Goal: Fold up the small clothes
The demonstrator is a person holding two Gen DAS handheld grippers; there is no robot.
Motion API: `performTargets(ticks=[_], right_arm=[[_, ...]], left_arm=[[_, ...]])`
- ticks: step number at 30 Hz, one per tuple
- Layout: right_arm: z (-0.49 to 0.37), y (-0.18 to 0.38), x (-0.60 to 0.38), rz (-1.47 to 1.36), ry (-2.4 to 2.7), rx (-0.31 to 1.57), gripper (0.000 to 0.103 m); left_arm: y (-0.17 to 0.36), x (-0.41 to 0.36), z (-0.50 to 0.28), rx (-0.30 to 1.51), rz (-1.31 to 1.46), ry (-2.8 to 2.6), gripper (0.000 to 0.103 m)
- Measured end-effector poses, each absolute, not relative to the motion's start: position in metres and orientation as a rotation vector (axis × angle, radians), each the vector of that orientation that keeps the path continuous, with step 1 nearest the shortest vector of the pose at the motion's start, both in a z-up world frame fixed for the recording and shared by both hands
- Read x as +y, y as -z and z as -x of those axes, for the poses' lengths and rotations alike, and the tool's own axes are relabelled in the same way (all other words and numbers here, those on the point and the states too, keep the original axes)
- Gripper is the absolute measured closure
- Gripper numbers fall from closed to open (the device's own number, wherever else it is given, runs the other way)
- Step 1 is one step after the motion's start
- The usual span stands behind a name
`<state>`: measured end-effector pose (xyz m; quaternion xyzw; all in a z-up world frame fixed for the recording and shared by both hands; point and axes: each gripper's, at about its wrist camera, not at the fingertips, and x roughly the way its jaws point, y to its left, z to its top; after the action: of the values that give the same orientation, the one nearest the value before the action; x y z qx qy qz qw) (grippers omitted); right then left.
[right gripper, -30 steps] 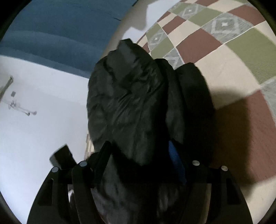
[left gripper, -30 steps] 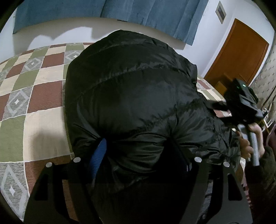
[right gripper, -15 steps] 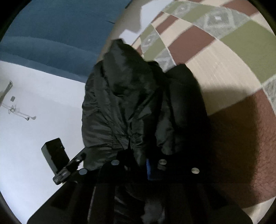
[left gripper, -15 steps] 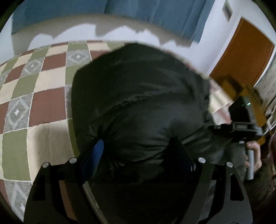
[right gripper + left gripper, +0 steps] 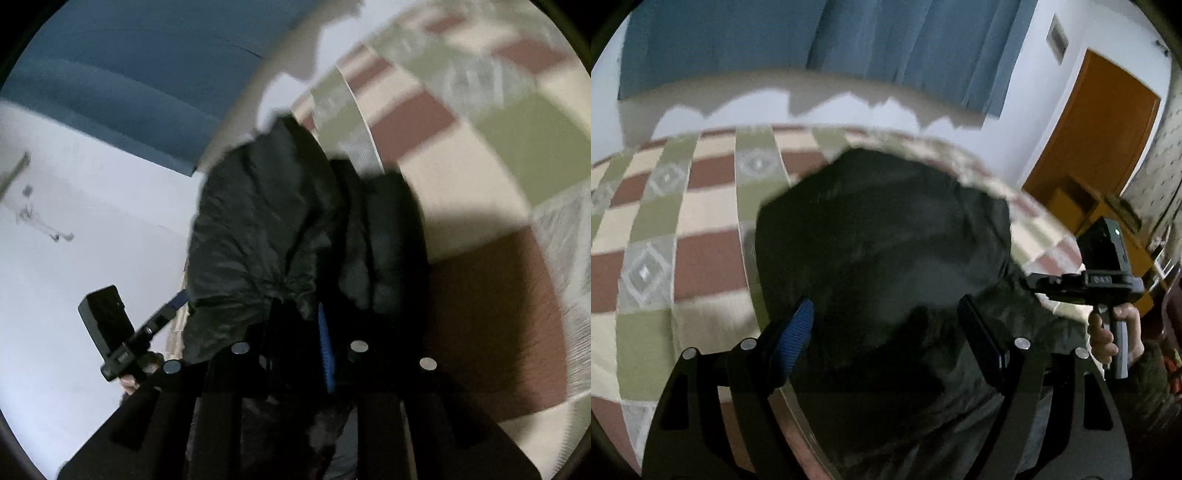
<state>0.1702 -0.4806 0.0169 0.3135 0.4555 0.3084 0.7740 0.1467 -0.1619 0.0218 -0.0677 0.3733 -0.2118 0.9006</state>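
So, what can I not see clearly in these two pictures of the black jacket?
- Left wrist view: whether the pads of the left gripper press the black jacket; dark fabric fills the gap.
- Right wrist view: the pattern of the checked bedspread, smeared by motion blur.
- Both views: the jacket's sleeves and zip, lost in dark folds.

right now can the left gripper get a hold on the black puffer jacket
Probably yes: the black puffer jacket already bulges between the wide-set fingers of the left gripper, nothing in between. Whether the pads press it is unclear. The right gripper already pinches its edge.
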Motion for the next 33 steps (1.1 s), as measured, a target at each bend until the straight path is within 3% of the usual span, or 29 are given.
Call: performTargets(ticks=[3,7,13,16,19,24,29,32,33], right_arm=[[-0.18,-0.044,-0.478,-0.685,-0.723,0.927,0.069],[-0.209,-0.058,-0.452,-0.645,-0.781,0.914,0.064],[-0.254,-0.003,-0.438,-0.636,-0.687,1.089,0.064],[-0.26,0.037,-0.44,-0.686,-0.665,1.195,0.071],[-0.262,0.057,-0.434,-0.639,-0.615,1.226,0.096],[-0.264,0.072,-0.437,-0.716,-0.612,1.221,0.101],[-0.258,0.058,-0.439,-0.717,-0.618,1.187,0.1],[-0.247,0.035,-0.446,-0.704,-0.624,1.141,0.09],[-0.239,0.021,-0.45,-0.674,-0.615,1.108,0.081]], left_arm=[[-0.03,-0.158,-0.168,0.758,0.161,0.429,0.023],[-0.024,-0.17,-0.202,0.796,0.135,0.426,0.023],[0.007,-0.193,-0.232,0.919,0.058,0.387,0.024],[0.024,-0.201,-0.241,0.97,0.02,0.374,0.026],[0.041,-0.206,-0.25,1.0,0.017,0.352,0.026],[0.055,-0.204,-0.256,1.009,0.04,0.333,0.026],[0.044,-0.2,-0.251,0.968,0.047,0.349,0.025],[0.025,-0.187,-0.238,0.949,0.095,0.361,0.025],[0.016,-0.179,-0.231,0.944,0.137,0.364,0.025]])
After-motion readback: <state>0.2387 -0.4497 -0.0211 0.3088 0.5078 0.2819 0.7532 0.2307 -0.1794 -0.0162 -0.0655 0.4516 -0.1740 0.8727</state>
